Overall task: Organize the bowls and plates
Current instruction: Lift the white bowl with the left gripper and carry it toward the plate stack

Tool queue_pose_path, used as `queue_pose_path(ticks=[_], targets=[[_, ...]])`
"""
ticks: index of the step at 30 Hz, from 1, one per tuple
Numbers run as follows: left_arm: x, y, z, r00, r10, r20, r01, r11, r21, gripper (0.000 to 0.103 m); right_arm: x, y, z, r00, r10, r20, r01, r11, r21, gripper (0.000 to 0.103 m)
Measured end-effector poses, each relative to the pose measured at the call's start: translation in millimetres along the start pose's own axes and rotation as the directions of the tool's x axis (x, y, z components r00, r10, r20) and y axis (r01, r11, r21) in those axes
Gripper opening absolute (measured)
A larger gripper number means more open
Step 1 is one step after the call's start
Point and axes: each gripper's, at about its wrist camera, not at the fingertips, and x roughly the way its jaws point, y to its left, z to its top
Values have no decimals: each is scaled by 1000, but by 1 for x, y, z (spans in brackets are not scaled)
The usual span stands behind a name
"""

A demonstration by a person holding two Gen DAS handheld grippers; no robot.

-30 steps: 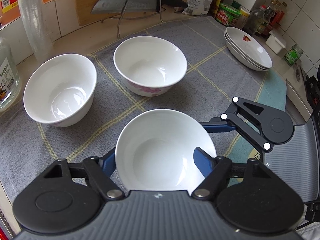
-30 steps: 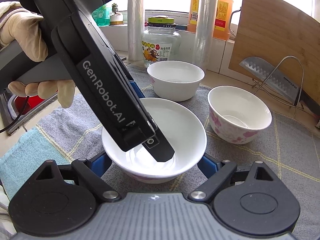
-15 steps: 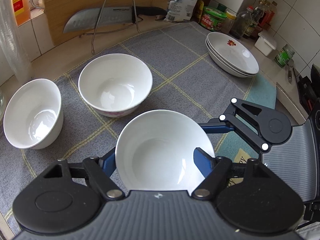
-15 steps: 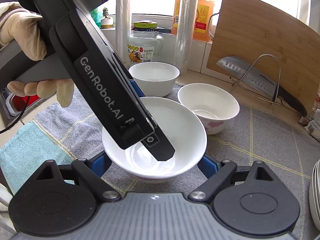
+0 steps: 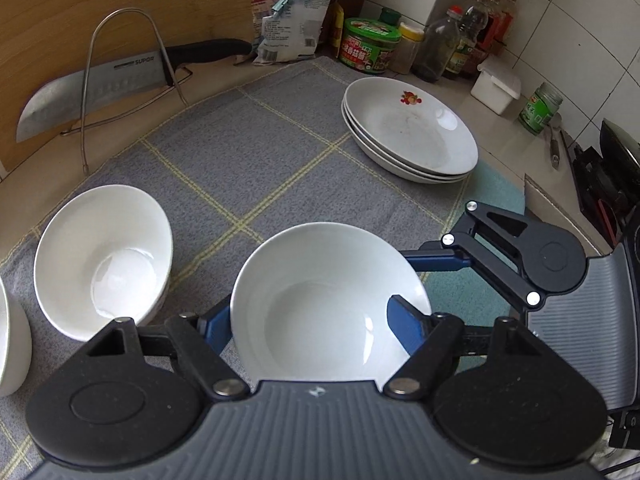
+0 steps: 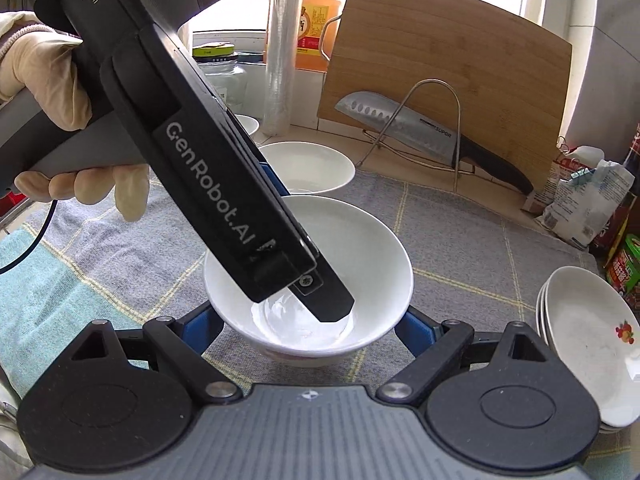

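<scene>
While the left gripper (image 5: 316, 322) pinches the wall of a white bowl (image 5: 320, 300), one blue finger (image 5: 406, 330) inside the rim and the other outside, the right gripper (image 6: 308, 326) flanks the same bowl from the opposite side, its blue fingers (image 6: 412, 328) at the outer wall; whether they press it I cannot tell. The bowl is over the grey checked cloth (image 5: 280, 156); whether it touches the cloth is unclear. A second bowl (image 5: 102, 260) stands left of it, a third (image 5: 12, 340) at the frame's edge. A stack of plates (image 5: 412, 136) sits well apart to the right. A knife (image 5: 100, 84) rests in a wire rack (image 5: 120, 60) before a cutting board (image 6: 448, 80).
</scene>
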Motion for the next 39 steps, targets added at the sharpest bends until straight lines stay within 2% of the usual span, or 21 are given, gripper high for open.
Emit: queue_pose_path(ticks=[13, 36, 39], targets=[[31, -19, 26, 999, -27, 17, 27, 999, 28, 78, 2, -40, -13, 998, -58, -11, 59, 997, 55, 94], [55, -11, 39, 999, -46, 19, 46, 998, 33, 78, 18, -55, -15, 995, -87, -44, 92, 988, 120, 94], [56, -11, 37, 999, -41, 34, 40, 998, 40, 82, 21, -56, -17, 995, -82, -58, 89, 987, 130, 95]])
